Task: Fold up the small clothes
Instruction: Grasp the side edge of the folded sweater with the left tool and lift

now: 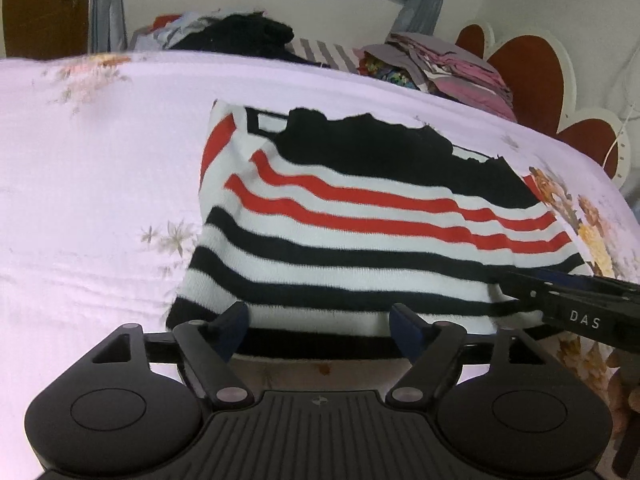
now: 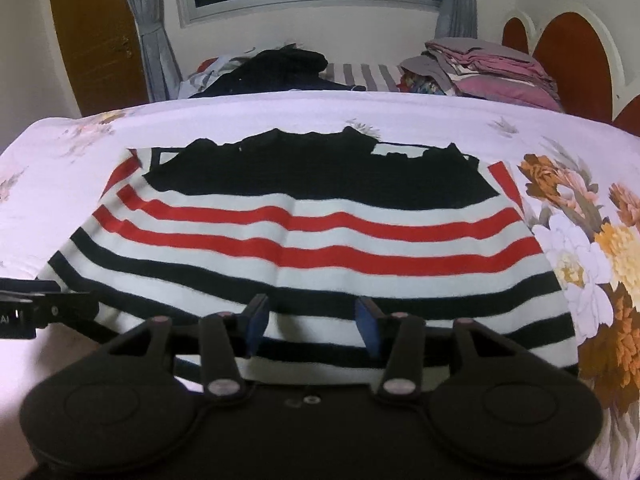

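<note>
Both sets of jaws wide open, gripping nothing. Left gripper (image 1: 320, 326) and right gripper (image 2: 312, 326) hover side by side at the near hem of the striped sweater (image 2: 304, 240), which lies just ahead, long axis crosswise. Sweater spread flat on bed (image 2: 240, 116); red, black, white bands, black upper part.

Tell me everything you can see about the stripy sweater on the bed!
The stripy sweater looks like soft knit. It has a black top part, then red and white stripes, then black and white stripes down to a black hem. It lies spread flat on the pale flowery bedsheet, hem nearest the cameras, with its side edges seemingly folded in. The left gripper and right gripper are both at the hem edge with open jaws, holding nothing yet. A faint crease runs down its middle.
</note>
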`<state>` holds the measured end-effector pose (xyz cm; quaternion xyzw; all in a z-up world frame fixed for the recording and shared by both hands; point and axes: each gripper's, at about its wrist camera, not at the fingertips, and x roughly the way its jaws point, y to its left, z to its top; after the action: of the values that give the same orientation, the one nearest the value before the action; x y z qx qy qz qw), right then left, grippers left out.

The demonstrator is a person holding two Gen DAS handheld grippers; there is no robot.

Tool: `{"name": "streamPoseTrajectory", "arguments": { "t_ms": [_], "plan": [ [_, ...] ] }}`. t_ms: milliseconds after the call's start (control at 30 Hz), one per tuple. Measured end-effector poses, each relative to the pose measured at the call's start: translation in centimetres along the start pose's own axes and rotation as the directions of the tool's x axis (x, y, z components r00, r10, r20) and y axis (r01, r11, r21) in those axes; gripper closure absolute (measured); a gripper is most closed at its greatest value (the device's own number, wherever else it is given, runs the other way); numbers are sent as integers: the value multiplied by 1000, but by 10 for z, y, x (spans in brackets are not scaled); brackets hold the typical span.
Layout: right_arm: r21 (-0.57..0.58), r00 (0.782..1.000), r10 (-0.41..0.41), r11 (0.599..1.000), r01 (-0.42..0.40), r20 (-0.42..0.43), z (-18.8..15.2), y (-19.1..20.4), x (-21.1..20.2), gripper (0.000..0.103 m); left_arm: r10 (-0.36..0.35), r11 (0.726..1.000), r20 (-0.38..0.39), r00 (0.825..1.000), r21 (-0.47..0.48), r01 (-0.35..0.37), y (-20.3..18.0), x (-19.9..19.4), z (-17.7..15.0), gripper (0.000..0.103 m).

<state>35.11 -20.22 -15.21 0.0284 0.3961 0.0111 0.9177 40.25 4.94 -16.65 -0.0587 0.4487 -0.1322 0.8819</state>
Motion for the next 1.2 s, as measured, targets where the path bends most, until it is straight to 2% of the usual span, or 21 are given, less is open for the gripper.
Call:
{"name": "streamPoseTrajectory", "arguments": {
  "t_ms": [167,267,367,433,700,767,833,967,1033,1067,1100,1133,1200],
  "plan": [
    [10,1000,2,1000,-2,1,-2,0,-3,56,-63,986,-26,998,-156,58,18,-2,-10,25],
    [15,1000,7,1000,-7,7,-1,1,-5,56,-110,965,-45,993,-243,96,26,1,-17,25],
    [22,1000,13,1000,-13,5,-3,2,-4,55,-203,912,-60,977,-375,166,37,11,-28,25],
    [23,1000,16,1000,-16,2,-5,3,-2,55,-241,868,-28,970,-452,203,45,18,-36,25],
    [31,1000,4,1000,-5,29,0,3,3,55,-266,793,85,960,-548,268,55,39,-30,25],
    [43,999,4,999,-6,38,6,3,7,52,-273,780,108,956,-557,285,56,45,-26,25],
    [33,999,-11,999,10,45,11,5,13,50,-284,765,137,949,-564,310,57,51,-22,20],
    [16,996,-61,998,60,67,20,10,26,50,-291,729,201,935,-586,353,63,58,-21,20],
    [39,996,-71,997,69,59,24,8,33,51,-282,725,222,933,-588,359,62,59,-22,20],
    [33,997,-78,996,77,29,24,8,40,50,-274,733,230,934,-579,357,61,59,-22,22],
    [14,997,-79,997,79,-19,21,9,49,49,-261,742,234,937,-572,349,59,58,-23,28],
    [-3,997,-83,997,82,-2,18,10,50,48,-248,748,236,940,-569,340,58,58,-23,32],
    [-12,996,-88,996,88,-8,18,11,49,48,-231,737,238,943,-591,330,62,59,-25,55]
  ]
}}
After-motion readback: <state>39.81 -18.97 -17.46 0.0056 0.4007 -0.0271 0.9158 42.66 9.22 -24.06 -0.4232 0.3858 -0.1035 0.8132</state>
